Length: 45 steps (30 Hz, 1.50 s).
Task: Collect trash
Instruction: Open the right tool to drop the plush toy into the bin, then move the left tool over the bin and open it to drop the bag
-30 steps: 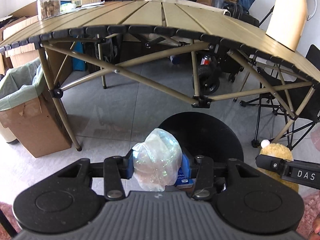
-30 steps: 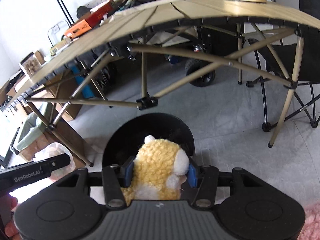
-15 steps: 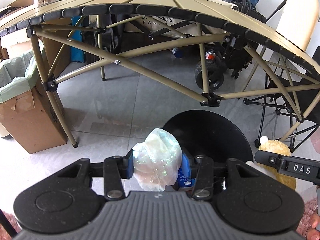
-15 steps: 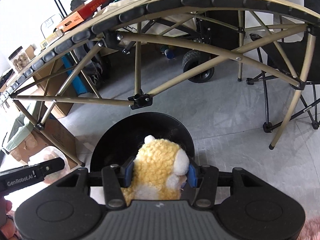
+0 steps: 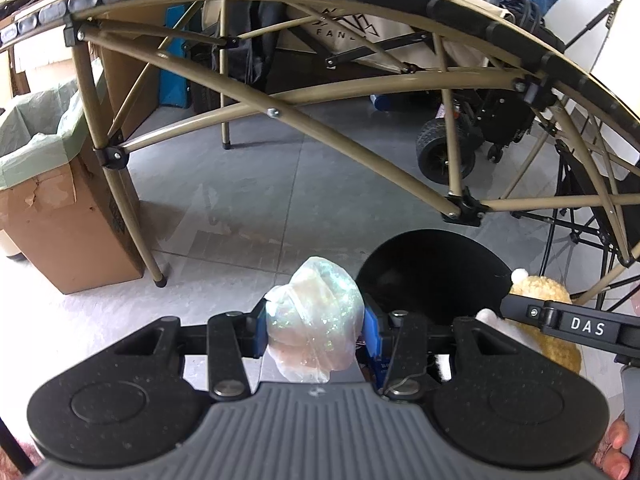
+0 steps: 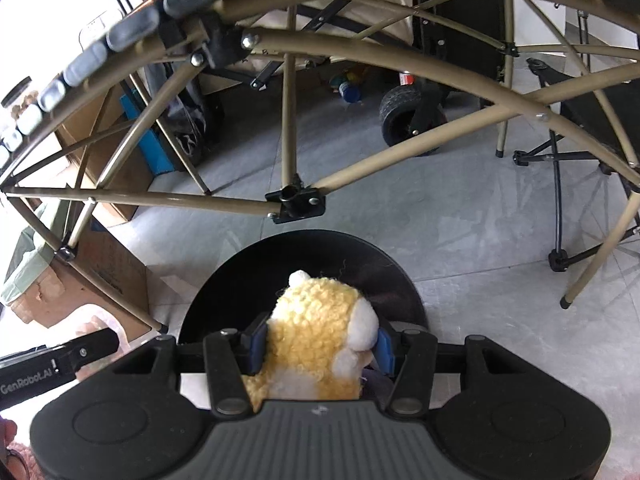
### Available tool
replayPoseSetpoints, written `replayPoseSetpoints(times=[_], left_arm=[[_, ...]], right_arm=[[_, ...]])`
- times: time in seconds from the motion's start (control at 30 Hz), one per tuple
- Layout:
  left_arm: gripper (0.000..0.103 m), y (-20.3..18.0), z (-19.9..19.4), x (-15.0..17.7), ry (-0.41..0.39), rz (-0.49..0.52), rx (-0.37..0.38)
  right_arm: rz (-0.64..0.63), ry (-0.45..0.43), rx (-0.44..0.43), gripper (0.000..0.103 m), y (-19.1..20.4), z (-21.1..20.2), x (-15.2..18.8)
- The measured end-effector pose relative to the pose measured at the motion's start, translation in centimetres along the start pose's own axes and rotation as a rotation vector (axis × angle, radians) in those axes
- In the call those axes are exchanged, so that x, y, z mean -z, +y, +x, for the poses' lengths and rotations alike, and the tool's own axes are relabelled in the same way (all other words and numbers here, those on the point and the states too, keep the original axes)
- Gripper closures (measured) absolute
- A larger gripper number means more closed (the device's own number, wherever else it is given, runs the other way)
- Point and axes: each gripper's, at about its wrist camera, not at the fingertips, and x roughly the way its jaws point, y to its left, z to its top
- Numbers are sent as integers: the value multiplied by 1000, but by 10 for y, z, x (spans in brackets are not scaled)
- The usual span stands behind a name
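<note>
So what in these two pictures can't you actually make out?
- Left wrist view: inside of the black bin, too dark; what fills the crumpled plastic bag held by the left gripper.
- Left wrist view: contents of the lined cardboard box, hidden by its liner and cut by the edge.
- Right wrist view: the plush toy's underside, hidden by the right gripper; the tabletop of the folding table, seen only from below.
</note>
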Motion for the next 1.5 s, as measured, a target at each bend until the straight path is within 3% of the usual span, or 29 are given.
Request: replayPoseSetpoints(times=[0.4,0.5,0.53,0.63,1.1,1.5], left_arm=[[58,18,14,-1,33,-39,-13],[58,21,16,0,42,-43,-11],[58,21,16,0,43,-42,-10],[58,22,16,2,46,-41,-8],[58,15,10,4,40,-23,12],[58,-34,4,3,32,62,68]], right_arm=[[-55,33,42,52,16,36,-4],[-49,35,51,47,16,40,-5],[-47,39,52,42,15,42,-6],[-42,39,57,0,15,43,-7],[-82,35,68,0,15,33,-4],[-65,-24,65,0,-6,2,-8]])
